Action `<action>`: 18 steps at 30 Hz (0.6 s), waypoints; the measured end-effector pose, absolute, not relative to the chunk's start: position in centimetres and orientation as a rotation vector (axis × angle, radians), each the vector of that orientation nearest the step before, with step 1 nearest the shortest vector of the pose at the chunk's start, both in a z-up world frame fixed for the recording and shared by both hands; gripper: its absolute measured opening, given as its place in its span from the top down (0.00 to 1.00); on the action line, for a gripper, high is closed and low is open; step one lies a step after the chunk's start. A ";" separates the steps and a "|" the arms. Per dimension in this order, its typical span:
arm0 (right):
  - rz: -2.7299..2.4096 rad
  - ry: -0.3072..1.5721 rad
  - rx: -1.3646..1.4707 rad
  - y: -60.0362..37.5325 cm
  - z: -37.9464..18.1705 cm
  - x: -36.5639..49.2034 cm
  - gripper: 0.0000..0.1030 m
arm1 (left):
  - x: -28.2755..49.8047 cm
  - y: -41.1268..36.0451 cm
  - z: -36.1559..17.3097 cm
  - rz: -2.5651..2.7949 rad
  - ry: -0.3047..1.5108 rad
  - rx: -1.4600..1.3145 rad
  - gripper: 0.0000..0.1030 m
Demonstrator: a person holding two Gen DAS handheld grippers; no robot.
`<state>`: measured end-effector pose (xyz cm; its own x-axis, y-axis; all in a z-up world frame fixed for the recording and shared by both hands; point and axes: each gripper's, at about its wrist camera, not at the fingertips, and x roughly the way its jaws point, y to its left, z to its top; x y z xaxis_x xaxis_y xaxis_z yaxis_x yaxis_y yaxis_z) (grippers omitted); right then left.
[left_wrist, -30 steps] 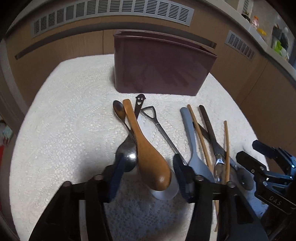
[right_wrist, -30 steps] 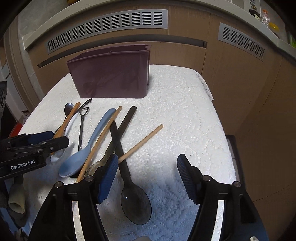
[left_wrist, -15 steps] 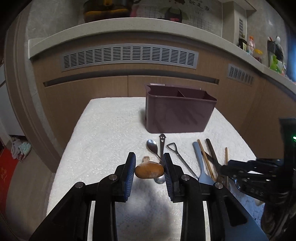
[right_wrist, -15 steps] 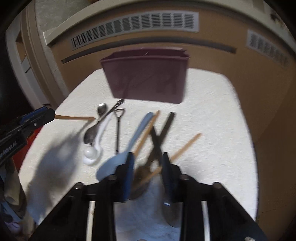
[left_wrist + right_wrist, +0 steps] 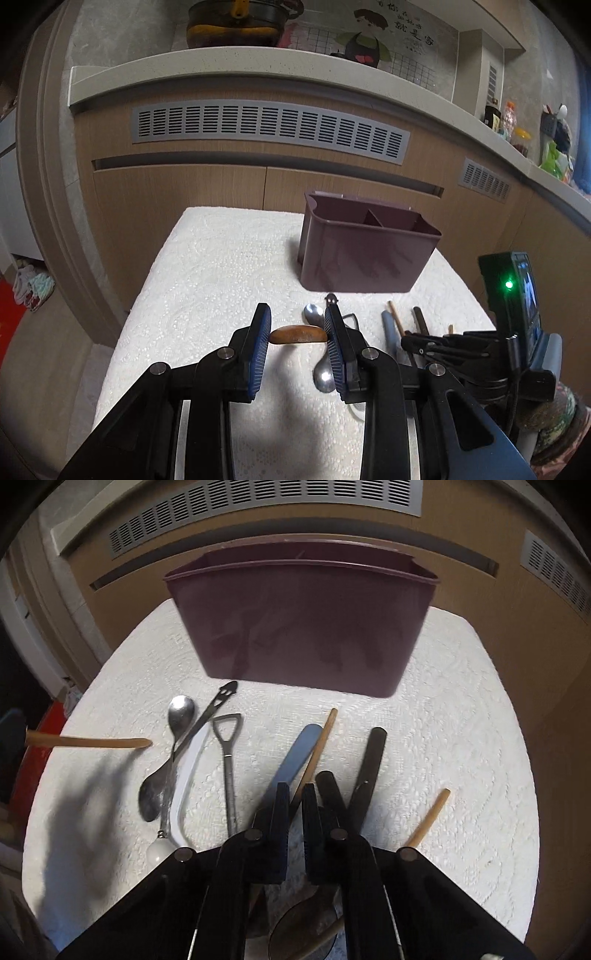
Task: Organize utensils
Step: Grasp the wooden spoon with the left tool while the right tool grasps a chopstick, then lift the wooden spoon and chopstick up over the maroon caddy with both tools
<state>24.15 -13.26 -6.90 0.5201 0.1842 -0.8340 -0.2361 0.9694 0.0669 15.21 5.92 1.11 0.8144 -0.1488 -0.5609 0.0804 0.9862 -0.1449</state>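
Note:
My left gripper [image 5: 297, 332] is shut on the bowl of a brown wooden spoon [image 5: 298, 334], held clear above the white cloth. The spoon's handle [image 5: 92, 743] juts in from the left in the right wrist view. My right gripper [image 5: 295, 808] is down among the utensils, shut on a wooden chopstick [image 5: 319, 738] that runs up between its fingers. In the left wrist view the right gripper [image 5: 410, 339] shows low at the right. The maroon two-compartment holder [image 5: 362, 258] [image 5: 306, 627] stands upright at the back of the table.
On the cloth lie a metal spoon [image 5: 177, 720], a white spoon [image 5: 184, 775], a shovel-handled utensil [image 5: 227, 746], a blue spoon [image 5: 295, 757], two black spoons [image 5: 369, 760] and a second chopstick [image 5: 428, 819]. Wooden cabinets stand behind the table.
The left gripper closed on the wooden spoon's bowl and lifted it off the cloth. The right gripper moved left over the utensils and shut around the chopstick.

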 end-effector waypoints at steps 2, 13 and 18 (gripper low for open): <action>0.267 0.965 -0.034 -14.0 -6.1 23.6 0.96 | 15.1 6.0 1.7 -0.122 0.592 -0.114 0.70; 0.301 0.780 0.043 -17.5 -0.2 19.2 0.96 | 14.4 5.2 3.5 -0.138 0.562 -0.093 0.70; 0.320 0.717 0.063 -18.6 2.0 18.3 0.97 | 14.3 4.7 4.6 -0.160 0.559 -0.094 0.70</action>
